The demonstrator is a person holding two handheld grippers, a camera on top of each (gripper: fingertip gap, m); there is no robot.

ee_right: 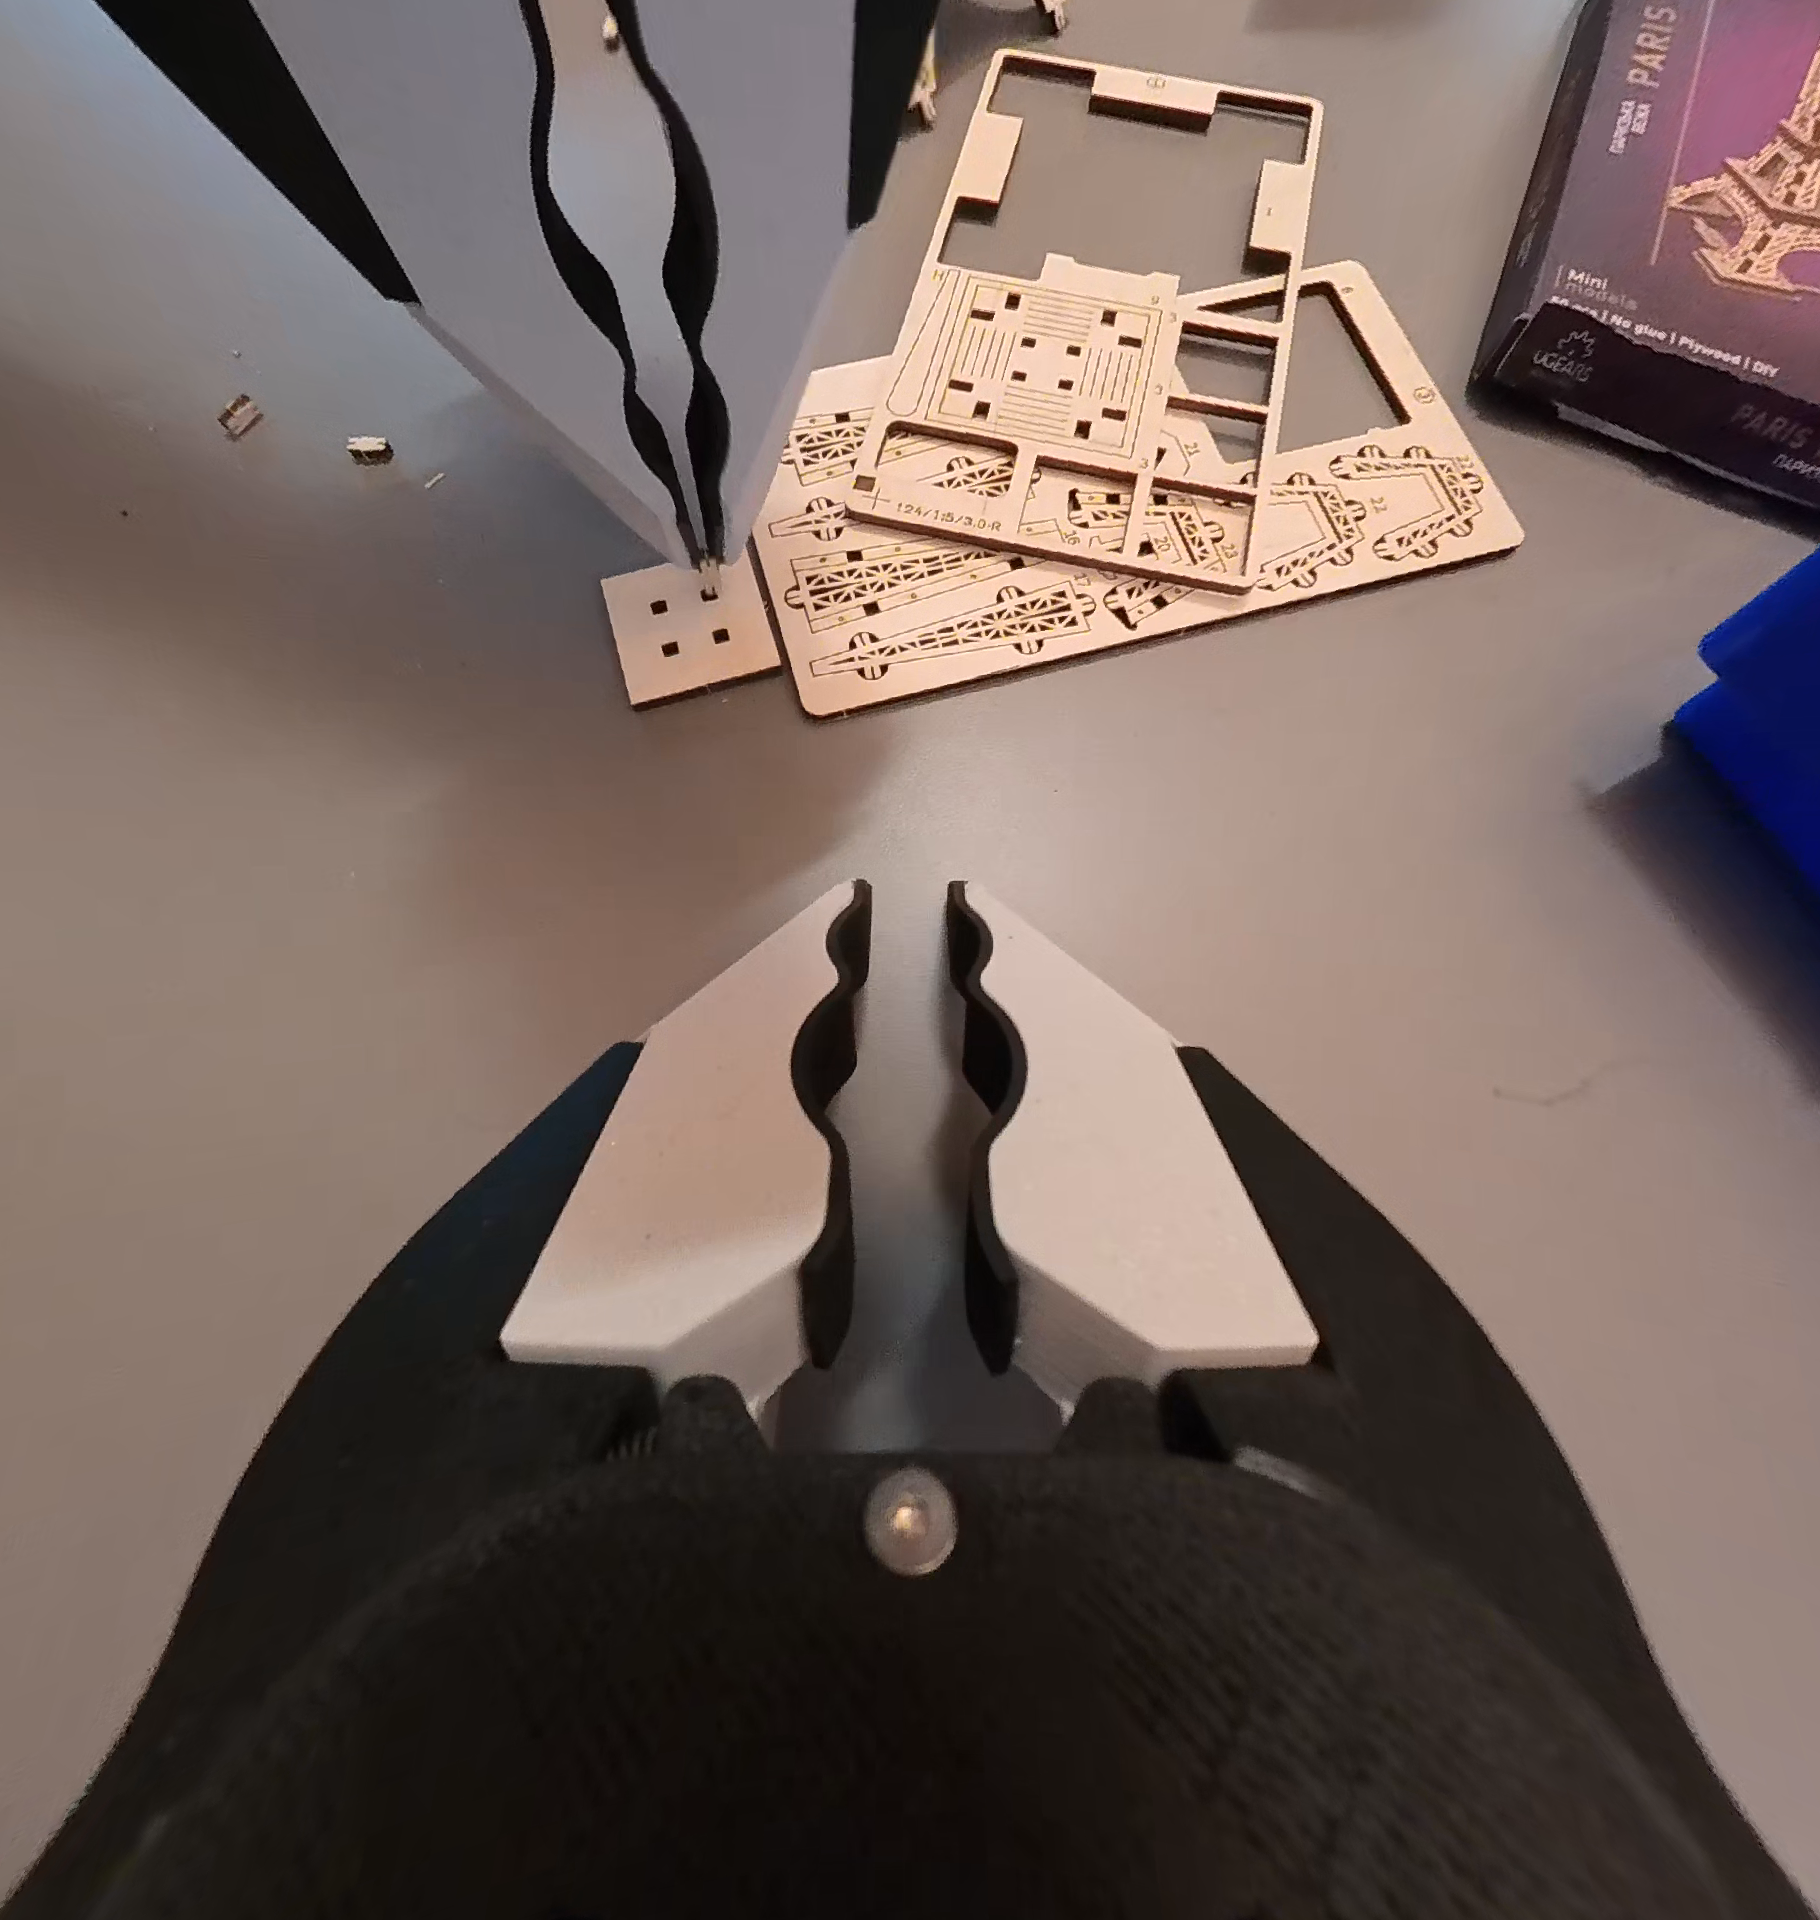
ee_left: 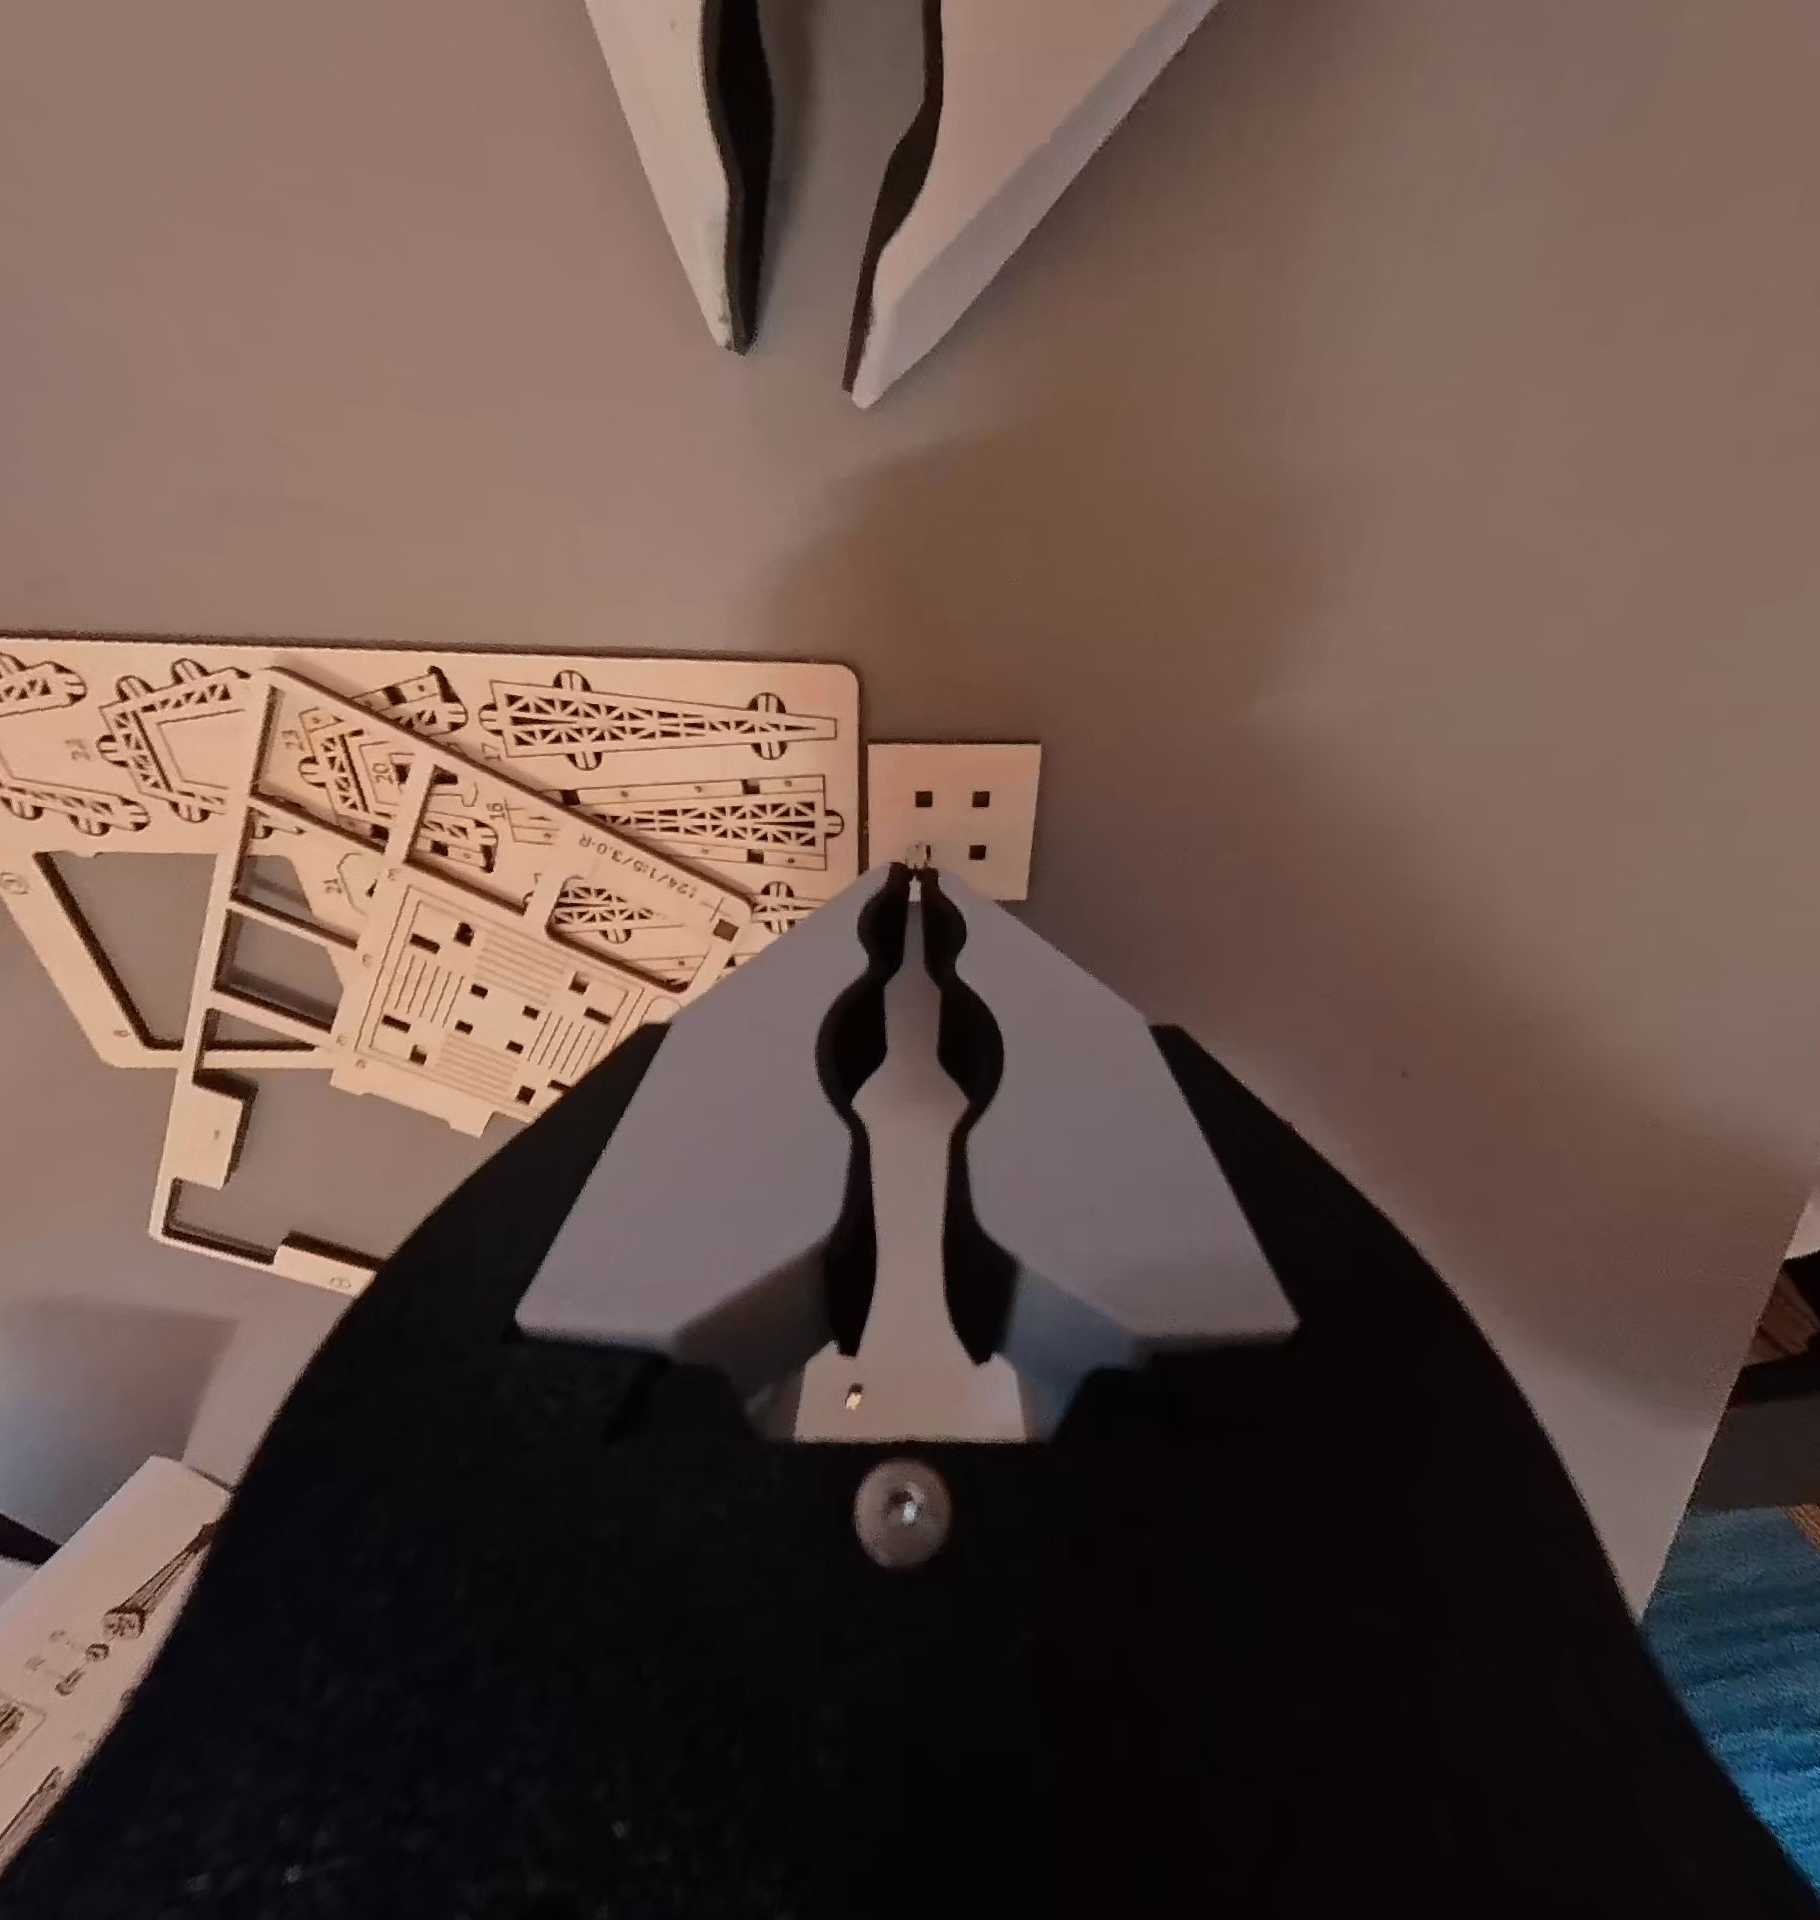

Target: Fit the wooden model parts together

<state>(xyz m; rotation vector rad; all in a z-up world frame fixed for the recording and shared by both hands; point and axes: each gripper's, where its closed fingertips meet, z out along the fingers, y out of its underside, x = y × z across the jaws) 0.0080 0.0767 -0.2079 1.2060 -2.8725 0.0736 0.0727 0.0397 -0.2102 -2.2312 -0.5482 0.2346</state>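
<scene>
A small square wooden plate (ee_left: 999, 831) with four square holes lies flat on the grey table; it also shows in the right wrist view (ee_right: 677, 665). My left gripper (ee_left: 914, 871) is shut on a tiny wooden peg (ee_left: 918, 854) and holds it upright at one of the plate's holes. The same gripper stands over the plate in the right wrist view (ee_right: 706, 556), with the peg (ee_right: 710, 578) at the far right hole. My right gripper (ee_right: 906, 891) is open and empty above bare table, nearer than the plate; it shows in the left wrist view (ee_left: 797, 369).
Stacked laser-cut wooden part sheets (ee_left: 418, 883) lie beside the plate, also in the right wrist view (ee_right: 1093, 499). A dark model box (ee_right: 1695, 239) and a blue object (ee_right: 1789, 727) are at the right. Small wood scraps (ee_right: 366, 447) lie at the left. The table edge (ee_left: 1716, 1351) runs at the right. Left tips to right tips: about 8 cm.
</scene>
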